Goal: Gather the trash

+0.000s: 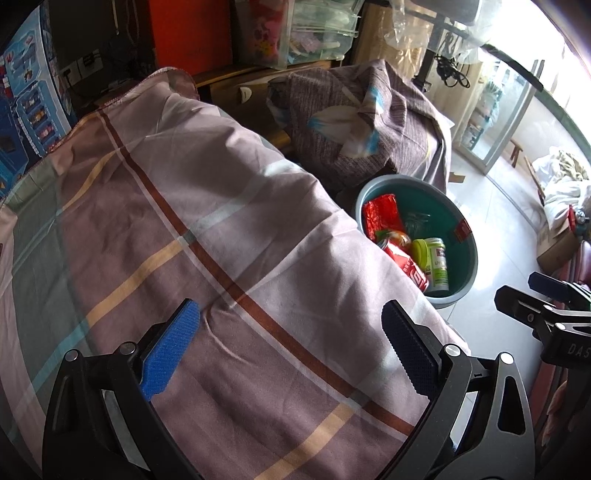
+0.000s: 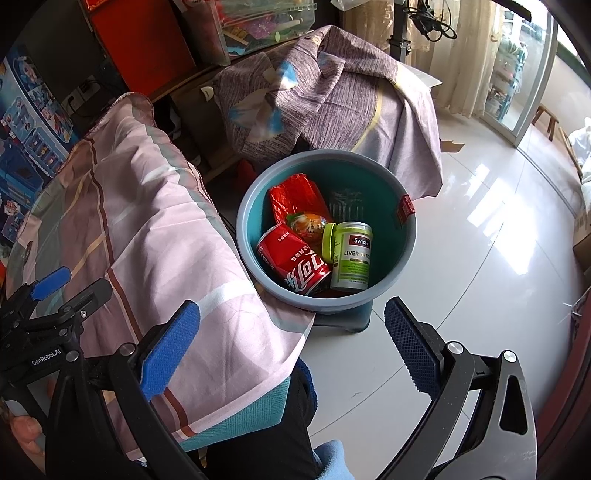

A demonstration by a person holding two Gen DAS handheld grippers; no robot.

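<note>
A grey-blue bin (image 2: 391, 273) with a teal inside stands on the floor beside the cloth-covered table (image 2: 147, 229). In it lie a red cola can (image 2: 291, 264), a green and white Swisse bottle (image 2: 351, 258), a red foil wrapper (image 2: 295, 199) and a colourful snack packet (image 2: 308, 225). The bin also shows in the left wrist view (image 1: 461, 236). My left gripper (image 1: 291, 347) is open and empty above the checked cloth (image 1: 184, 240). My right gripper (image 2: 291, 350) is open and empty, near the bin and over the table's corner.
A second cloth-draped piece of furniture (image 2: 332, 96) stands behind the bin. Clear storage boxes (image 1: 306, 33) and an orange box (image 2: 144, 40) sit at the back. Glossy white floor tiles (image 2: 480, 258) lie to the right. A glass door (image 1: 517, 110) is far right.
</note>
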